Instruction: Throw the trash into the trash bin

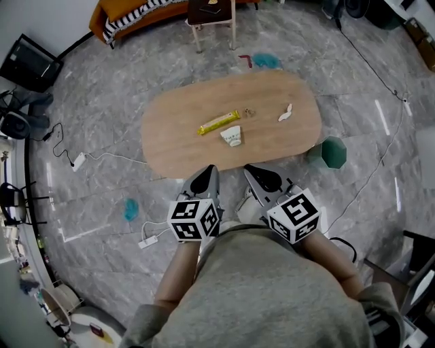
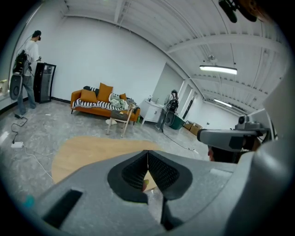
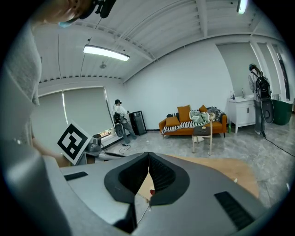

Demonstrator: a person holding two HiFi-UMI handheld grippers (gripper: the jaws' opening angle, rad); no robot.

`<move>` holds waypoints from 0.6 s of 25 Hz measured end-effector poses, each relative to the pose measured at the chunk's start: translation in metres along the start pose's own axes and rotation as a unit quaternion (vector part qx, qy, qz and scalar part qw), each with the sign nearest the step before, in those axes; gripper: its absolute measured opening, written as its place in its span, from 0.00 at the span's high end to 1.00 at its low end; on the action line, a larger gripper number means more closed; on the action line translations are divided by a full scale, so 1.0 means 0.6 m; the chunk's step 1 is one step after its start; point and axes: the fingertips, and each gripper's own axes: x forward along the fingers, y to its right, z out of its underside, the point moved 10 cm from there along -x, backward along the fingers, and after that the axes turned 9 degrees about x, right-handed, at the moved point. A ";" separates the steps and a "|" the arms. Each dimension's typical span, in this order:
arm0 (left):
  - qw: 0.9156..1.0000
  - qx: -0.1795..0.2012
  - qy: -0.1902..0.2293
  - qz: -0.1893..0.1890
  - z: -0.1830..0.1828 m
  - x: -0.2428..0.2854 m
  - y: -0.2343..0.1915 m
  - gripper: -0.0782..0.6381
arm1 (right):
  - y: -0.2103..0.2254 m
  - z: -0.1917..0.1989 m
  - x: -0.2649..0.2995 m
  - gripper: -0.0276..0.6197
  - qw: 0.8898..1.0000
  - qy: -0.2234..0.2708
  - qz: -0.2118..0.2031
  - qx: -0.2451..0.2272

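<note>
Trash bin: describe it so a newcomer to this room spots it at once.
Start at the oval wooden table on the grey floor. Just off its right end, on the person's side, the trash bin stands on the floor. It is the only dark green, angular-sided open container.

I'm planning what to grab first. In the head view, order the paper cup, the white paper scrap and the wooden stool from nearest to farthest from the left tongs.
From the left tongs:
1. paper cup, mid-table, just ahead.
2. white paper scrap, on the table, farther right.
3. wooden stool, on the floor beyond the table.
</note>
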 end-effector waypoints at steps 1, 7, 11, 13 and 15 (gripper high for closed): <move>1.000 -0.001 -0.003 -0.002 -0.002 0.008 0.001 0.88 | 0.009 -0.003 0.002 0.94 1.000 -0.001 -0.001 0.001; 1.000 -0.002 -0.019 -0.013 -0.008 0.060 0.007 0.88 | 0.064 -0.014 0.009 0.94 1.000 -0.010 -0.009 0.005; 0.999 0.000 -0.030 -0.018 -0.007 0.092 0.012 0.88 | 0.098 -0.019 0.013 0.94 1.000 -0.017 -0.015 0.008; 0.999 0.000 -0.036 -0.021 -0.005 0.110 0.013 0.88 | 0.115 -0.021 0.016 0.94 1.000 -0.021 -0.018 0.007; 0.999 -0.002 -0.043 -0.024 -0.002 0.127 0.015 0.88 | 0.131 -0.021 0.020 0.94 0.999 -0.025 -0.022 0.009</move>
